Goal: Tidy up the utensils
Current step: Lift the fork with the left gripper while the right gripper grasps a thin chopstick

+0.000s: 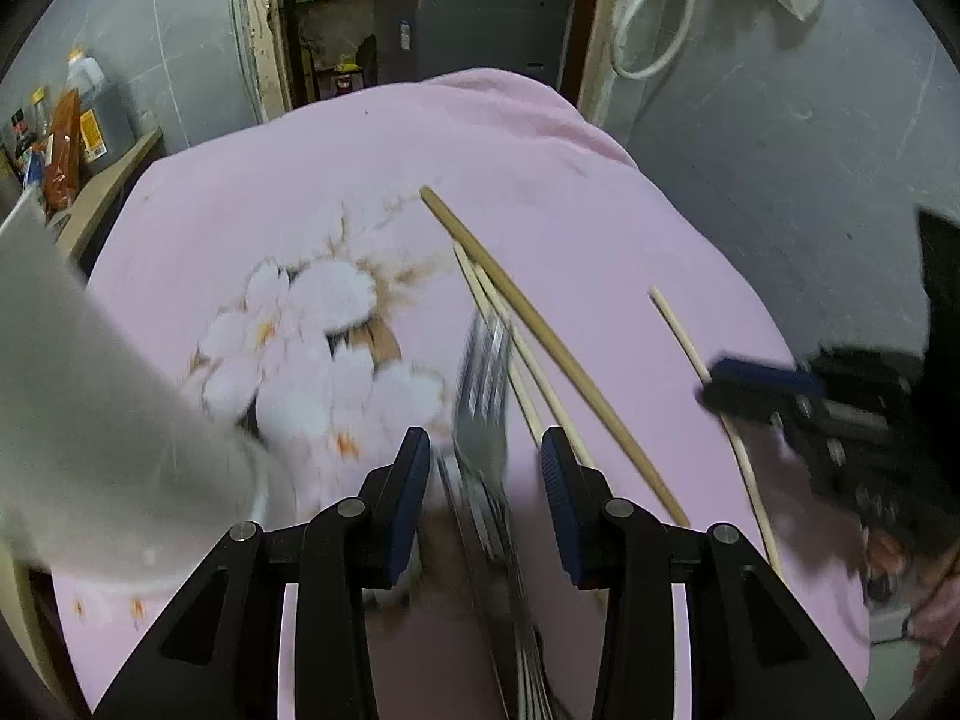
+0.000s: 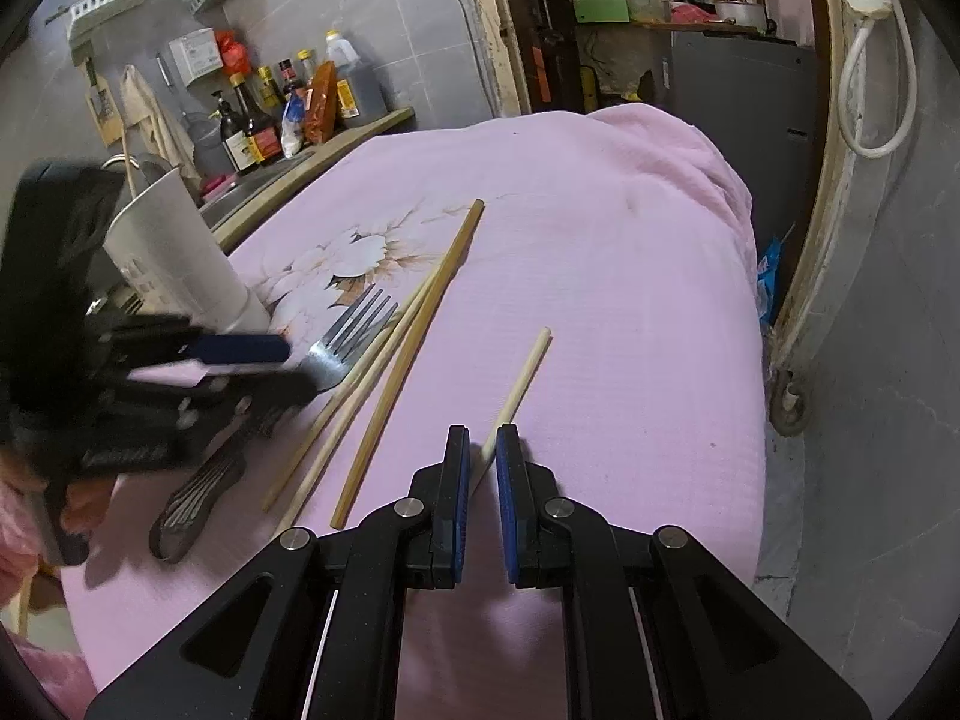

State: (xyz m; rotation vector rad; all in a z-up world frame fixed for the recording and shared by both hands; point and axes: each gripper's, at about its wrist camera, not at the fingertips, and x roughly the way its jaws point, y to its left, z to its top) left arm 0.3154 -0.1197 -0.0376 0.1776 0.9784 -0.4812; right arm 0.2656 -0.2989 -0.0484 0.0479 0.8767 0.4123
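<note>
A metal fork [image 1: 480, 372] lies on the pink flowered cloth [image 1: 300, 192], its shape blurred. My left gripper [image 1: 483, 441] is open and straddles it, pads clear of the metal. In the right wrist view the fork [image 2: 348, 342] points its tines away, and the left gripper [image 2: 282, 369] hovers over its neck. My right gripper [image 2: 483, 450] is shut on a pale chopstick [image 2: 522, 378] near its lower end. A brown chopstick [image 2: 420, 324] and two pale chopsticks [image 2: 360, 384] lie between the fork and that one. A white utensil holder [image 2: 174, 252] stands at the left.
Sauce bottles [image 2: 270, 120] crowd a counter behind the holder. The cloth [image 2: 600, 240] drops off at its right edge beside a grey wall with a coiled white hose [image 2: 870, 60]. A doorway with shelves [image 2: 660, 12] opens beyond the far edge.
</note>
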